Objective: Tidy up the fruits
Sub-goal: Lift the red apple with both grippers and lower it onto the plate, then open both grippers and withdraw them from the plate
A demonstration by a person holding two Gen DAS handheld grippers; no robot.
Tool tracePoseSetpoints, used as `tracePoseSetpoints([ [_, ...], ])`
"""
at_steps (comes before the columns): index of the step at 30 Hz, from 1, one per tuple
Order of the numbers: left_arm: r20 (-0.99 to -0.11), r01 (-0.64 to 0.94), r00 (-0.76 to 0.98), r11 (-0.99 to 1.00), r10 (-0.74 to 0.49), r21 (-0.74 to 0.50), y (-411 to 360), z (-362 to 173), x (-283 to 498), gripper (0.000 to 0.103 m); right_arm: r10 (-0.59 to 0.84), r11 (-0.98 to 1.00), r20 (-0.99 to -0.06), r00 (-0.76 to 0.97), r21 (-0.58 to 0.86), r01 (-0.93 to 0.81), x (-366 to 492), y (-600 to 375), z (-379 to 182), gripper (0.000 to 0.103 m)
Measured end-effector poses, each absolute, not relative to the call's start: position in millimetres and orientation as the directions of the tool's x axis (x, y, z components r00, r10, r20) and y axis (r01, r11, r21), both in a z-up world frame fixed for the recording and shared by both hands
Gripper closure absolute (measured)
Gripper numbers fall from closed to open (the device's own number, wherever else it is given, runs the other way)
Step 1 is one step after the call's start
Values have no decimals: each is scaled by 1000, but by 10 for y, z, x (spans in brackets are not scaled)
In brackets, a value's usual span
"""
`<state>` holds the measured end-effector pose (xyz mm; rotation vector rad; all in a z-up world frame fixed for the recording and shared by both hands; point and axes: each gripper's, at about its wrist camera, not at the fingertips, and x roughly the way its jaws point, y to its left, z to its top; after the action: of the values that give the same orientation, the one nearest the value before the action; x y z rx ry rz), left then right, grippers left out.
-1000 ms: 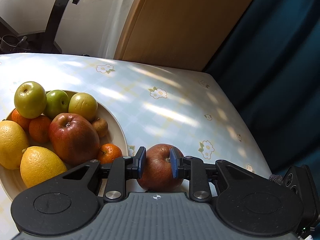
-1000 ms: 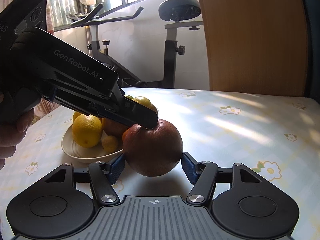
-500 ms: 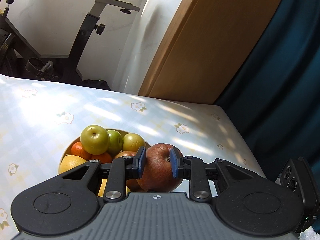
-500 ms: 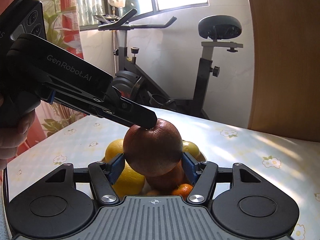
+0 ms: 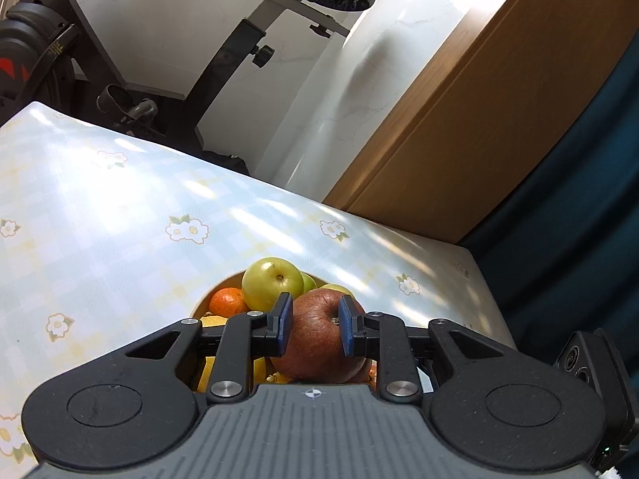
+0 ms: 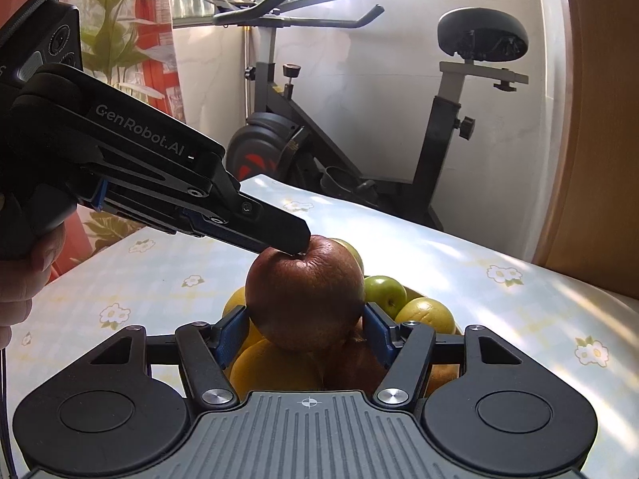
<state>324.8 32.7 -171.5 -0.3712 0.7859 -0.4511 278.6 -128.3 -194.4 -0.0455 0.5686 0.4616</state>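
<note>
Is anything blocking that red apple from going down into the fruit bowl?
The bowl is already heaped: the red apple, clamped in the left gripper, hangs right over a lemon and another red apple, so it can only land on top.

From where I sat, the left claw [image 5: 312,329] and its red apple [image 5: 315,343] covered most of the bowl [image 5: 217,285], so I could not count the fruit under them. In the right view the apple hid whether the right claw [image 6: 305,329] touched it, and the hand [image 6: 24,279] was cut off at the left edge.
</note>
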Motion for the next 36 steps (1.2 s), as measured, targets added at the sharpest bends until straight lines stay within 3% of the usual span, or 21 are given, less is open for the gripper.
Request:
tracePoseSetpoints([
  [36, -595, 183, 717, 922, -363, -341, 443, -1563, 2884, 77, 303, 947, -528, 793, 74, -312, 2374, -1480, -1816, 45],
])
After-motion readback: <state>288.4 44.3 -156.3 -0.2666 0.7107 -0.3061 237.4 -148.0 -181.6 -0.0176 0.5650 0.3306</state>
